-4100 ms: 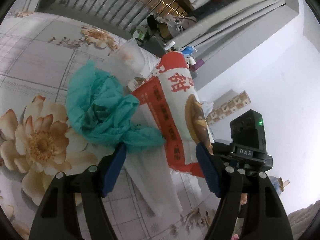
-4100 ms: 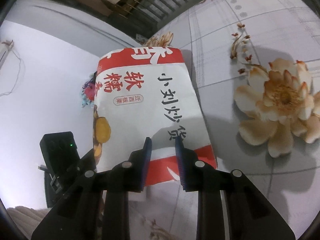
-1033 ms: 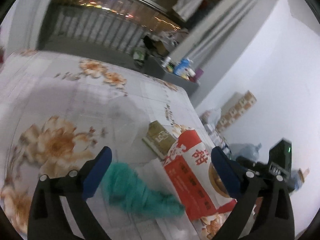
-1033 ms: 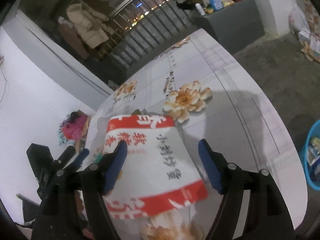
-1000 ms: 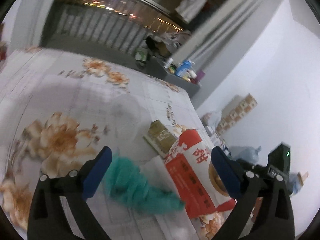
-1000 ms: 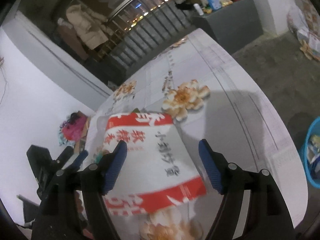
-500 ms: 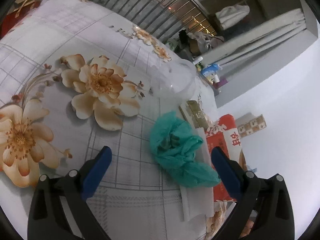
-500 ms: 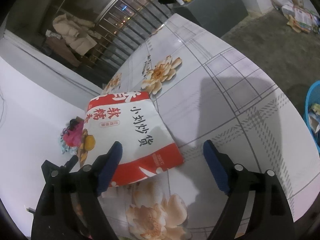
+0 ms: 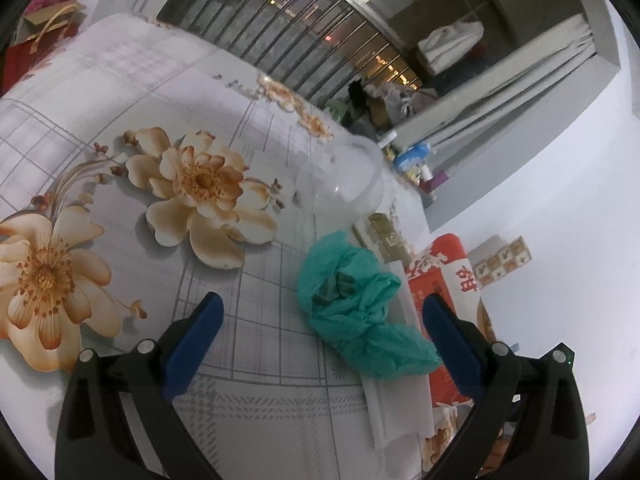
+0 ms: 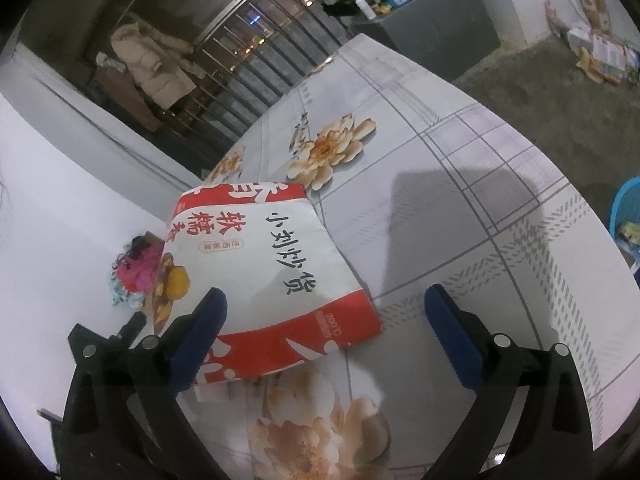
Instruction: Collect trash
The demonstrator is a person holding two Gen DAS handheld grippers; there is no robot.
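Opening wide, right claw (image 10: 322,322) is held over red-and-white paper bag (image 10: 260,276), nothing gripped; bag is laid flat on floral worktop (image 10: 460,208). Left claw (image 9: 320,326) is spread open, empty, aimed at crumpled teal bag (image 9: 356,312), likely next pickup.

A crumpled teal plastic bag (image 9: 360,312) lies on the flowered tablecloth, resting partly on a white sheet. Just beside it, a red-and-white paper snack bag (image 10: 276,276) printed with Chinese characters lies flat; it seems puffed up and open-ended.
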